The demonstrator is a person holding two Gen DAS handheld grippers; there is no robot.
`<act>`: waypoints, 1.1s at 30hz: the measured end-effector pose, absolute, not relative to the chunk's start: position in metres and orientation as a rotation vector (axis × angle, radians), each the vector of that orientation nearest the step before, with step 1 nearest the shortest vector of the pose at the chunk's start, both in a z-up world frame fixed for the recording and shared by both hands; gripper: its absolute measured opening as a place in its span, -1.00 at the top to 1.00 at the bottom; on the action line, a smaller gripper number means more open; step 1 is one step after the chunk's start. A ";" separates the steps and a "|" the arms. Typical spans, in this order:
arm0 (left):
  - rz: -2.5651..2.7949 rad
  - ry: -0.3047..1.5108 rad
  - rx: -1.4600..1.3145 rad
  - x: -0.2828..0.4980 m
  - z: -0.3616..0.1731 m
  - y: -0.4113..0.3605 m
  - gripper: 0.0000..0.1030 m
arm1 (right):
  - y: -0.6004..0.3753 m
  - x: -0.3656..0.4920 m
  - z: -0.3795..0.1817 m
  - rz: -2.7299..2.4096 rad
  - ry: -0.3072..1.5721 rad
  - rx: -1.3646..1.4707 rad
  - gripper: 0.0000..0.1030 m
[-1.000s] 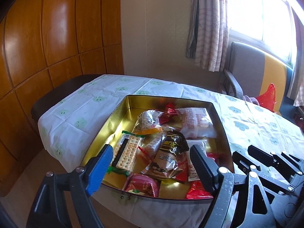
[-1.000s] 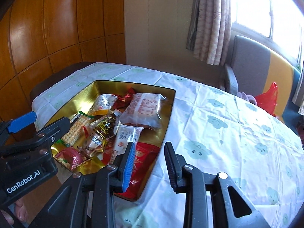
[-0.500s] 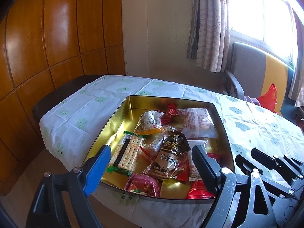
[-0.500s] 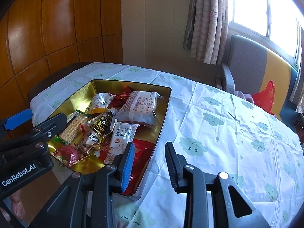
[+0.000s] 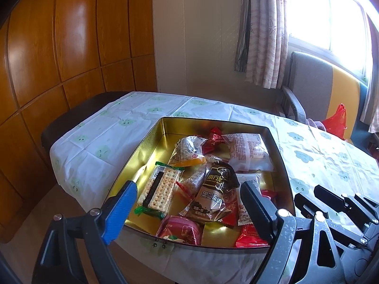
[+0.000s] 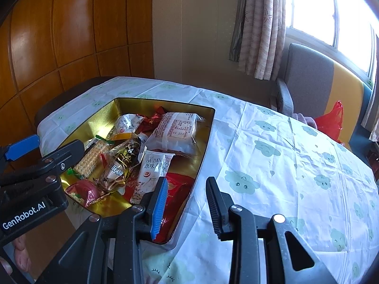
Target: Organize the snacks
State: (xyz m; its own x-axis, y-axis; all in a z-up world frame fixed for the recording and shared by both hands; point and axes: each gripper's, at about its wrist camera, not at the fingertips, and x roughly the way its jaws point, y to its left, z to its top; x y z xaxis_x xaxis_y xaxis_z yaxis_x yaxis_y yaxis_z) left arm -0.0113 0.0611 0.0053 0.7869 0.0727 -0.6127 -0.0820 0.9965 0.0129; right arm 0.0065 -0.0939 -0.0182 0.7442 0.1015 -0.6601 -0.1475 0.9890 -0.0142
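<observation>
A gold tin box (image 5: 151, 142) (image 6: 208, 127) stands at the near left corner of the table and holds several snack packets: a cracker pack (image 5: 161, 187), a dark brown pack (image 5: 213, 194), a white bread pack (image 5: 248, 151) (image 6: 175, 130), a pink pack (image 5: 182, 229) and red packs (image 5: 251, 235). My left gripper (image 5: 189, 203) is open and empty, held above the box's near edge. My right gripper (image 6: 187, 203) is open and empty, above the box's near right rim. Each gripper also shows in the other's view.
The table wears a white cloth with green cloud prints (image 6: 284, 165). A grey and yellow armchair (image 5: 315, 90) with a red plastic bag (image 5: 336, 123) stands behind it under the window. Wooden wall panels (image 5: 71, 47) are on the left.
Both grippers have drawn back and risen slightly from the box. Both stay open and the snacks have not moved.
</observation>
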 end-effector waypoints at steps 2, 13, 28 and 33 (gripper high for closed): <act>0.084 0.660 -0.014 -0.011 0.005 0.061 -0.74 | -0.094 0.006 -0.019 0.139 0.720 -0.067 0.34; 0.082 0.660 -0.016 -0.011 0.005 0.062 -0.78 | -0.093 0.006 -0.020 0.138 0.721 -0.069 0.34; 0.089 0.659 -0.021 -0.011 0.007 0.064 -0.79 | -0.092 0.006 -0.021 0.151 0.721 -0.084 0.33; 0.089 0.659 -0.025 -0.010 0.007 0.065 -0.79 | -0.092 0.006 -0.022 0.153 0.722 -0.089 0.33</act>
